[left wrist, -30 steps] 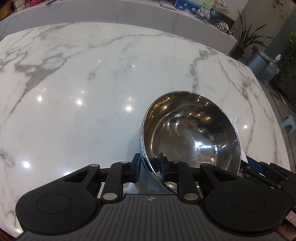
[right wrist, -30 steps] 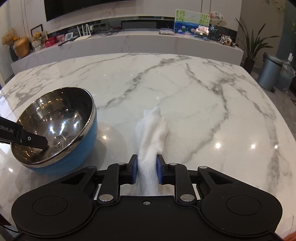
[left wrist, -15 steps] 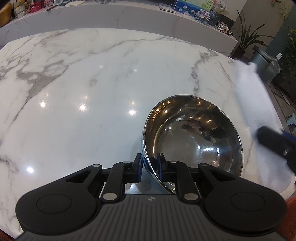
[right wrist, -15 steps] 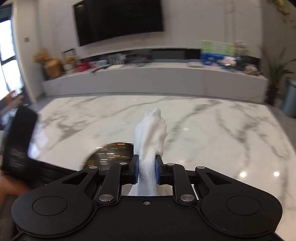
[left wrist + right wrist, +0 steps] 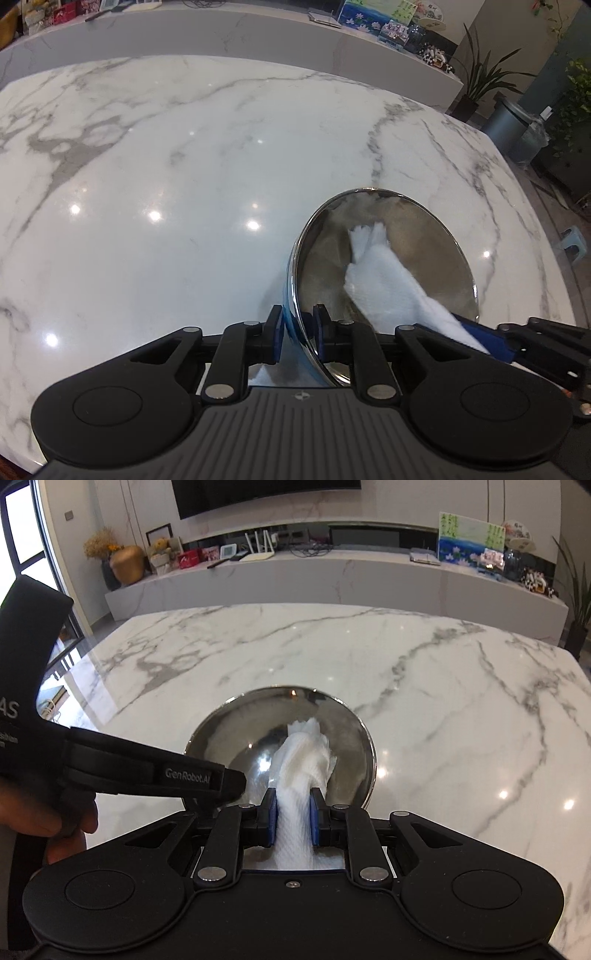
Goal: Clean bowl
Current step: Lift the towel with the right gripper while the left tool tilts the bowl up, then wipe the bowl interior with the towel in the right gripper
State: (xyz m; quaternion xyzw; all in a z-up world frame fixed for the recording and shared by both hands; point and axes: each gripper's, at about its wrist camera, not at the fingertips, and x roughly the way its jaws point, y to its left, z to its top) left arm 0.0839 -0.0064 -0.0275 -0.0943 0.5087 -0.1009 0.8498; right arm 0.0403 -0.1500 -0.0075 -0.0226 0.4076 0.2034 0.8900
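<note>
One bowl [image 5: 384,266], steel inside and blue outside, is sitting on the marble table [image 5: 184,166] toward the near right part of the left wrist view, tipped so its opening is facing roughly 3 o'clock. Tilt looks deliberate: it is presenting the inside to the wiping side.

Left gripper [image 5: 298,334] is clamping the bowl's near rim, one finger outside the blue wall, the other inside the steel, gap narrow and nearly closed on the rim. Likely reason: the grip is keeping the bowl from sliding or spinning under wiping pressure and holding the tilt.

Right gripper [image 5: 293,818] is pinching a bunched white paper towel [image 5: 303,764], fingers closed partway against the wad. Free end of the towel is sticking forward past the fingertips into the bowl [image 5: 280,738], so soft paper rather than hard fingers is meeting the steel. In the left wrist view the towel [image 5: 380,280] is coming in from about 4 o'clock and reaching toward the bowl's middle; whether it is actually pressing on the metal I cannot tell.

Judgement: wiping is just starting, with the inner wall and rim left to cover.

Outward: left gripper body [image 5: 155,771] is entering the right wrist view from 9 o'clock. Beyond the table, a long white counter [image 5: 332,572] with clutter at 12 o'clock, and a grey bin [image 5: 513,125] at 2 o'clock.
</note>
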